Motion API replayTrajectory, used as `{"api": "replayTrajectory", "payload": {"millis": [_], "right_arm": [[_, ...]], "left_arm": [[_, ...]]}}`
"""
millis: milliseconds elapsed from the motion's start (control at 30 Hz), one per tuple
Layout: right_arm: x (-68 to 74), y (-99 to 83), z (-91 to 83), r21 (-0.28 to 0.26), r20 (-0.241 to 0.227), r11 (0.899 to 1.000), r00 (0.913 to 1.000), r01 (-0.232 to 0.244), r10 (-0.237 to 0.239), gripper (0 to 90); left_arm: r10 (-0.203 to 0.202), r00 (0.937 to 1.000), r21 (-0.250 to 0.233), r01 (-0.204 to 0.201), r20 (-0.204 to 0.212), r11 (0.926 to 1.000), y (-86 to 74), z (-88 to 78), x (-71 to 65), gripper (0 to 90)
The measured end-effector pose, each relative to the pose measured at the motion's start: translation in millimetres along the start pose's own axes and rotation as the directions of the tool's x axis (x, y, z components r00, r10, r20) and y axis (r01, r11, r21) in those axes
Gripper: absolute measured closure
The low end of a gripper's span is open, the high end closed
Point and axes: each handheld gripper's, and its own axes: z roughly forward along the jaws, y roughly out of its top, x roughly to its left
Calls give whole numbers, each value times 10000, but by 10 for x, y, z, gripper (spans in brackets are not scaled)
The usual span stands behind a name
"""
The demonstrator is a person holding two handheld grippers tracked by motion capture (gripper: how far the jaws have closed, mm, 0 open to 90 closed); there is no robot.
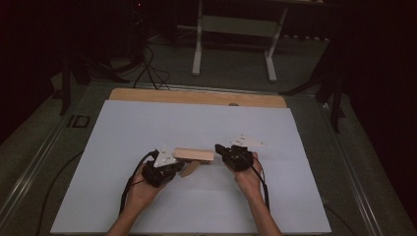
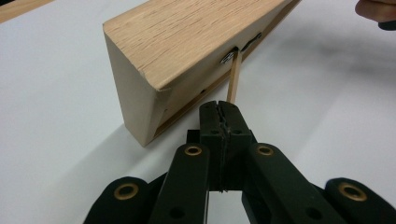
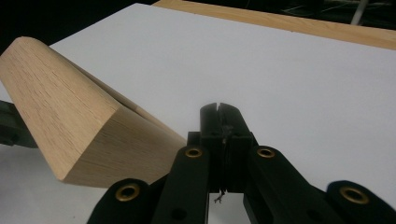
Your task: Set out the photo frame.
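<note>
A light wooden wedge-shaped block (image 1: 194, 154) lies across the white sheet (image 1: 196, 211) between my two grippers. My left gripper (image 1: 180, 166) is at its left end, jaws shut. In the left gripper view the block (image 2: 187, 42) is tilted up, and a thin wooden strip (image 2: 234, 74) runs from a slot in its underside down behind my left gripper's (image 2: 219, 106) tips. The strip is not between the jaws. My right gripper (image 1: 218, 148) is at the block's right end. Its jaws (image 3: 219, 108) are shut with nothing in them, just right of the block (image 3: 70, 121).
The white sheet covers a table with a bare wooden strip (image 1: 196, 97) along its far edge. Beyond it, on the floor, are a white desk frame (image 1: 197, 49) and dark cables (image 1: 147, 69). The other hand (image 2: 376, 9) shows at the top right of the left gripper view.
</note>
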Motion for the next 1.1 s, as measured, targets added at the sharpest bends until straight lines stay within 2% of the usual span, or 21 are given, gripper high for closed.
{"api": "replayTrajectory", "payload": {"millis": [133, 467, 1100], "right_arm": [[-1, 6, 28, 20, -144, 10000, 9999, -33, 33, 881], [20, 3, 95, 143, -277, 9999, 9996, -3, 7, 885], [59, 8, 68, 181, -406, 9997, 9990, 190, -183, 887]], "left_arm": [[-139, 9999, -51, 139, -23, 9999, 3, 10, 13, 894], [-179, 9997, -24, 179, -169, 9998, 18, 32, 27, 894], [-223, 9992, -115, 220, -344, 9997, 71, 50, 39, 894]]}}
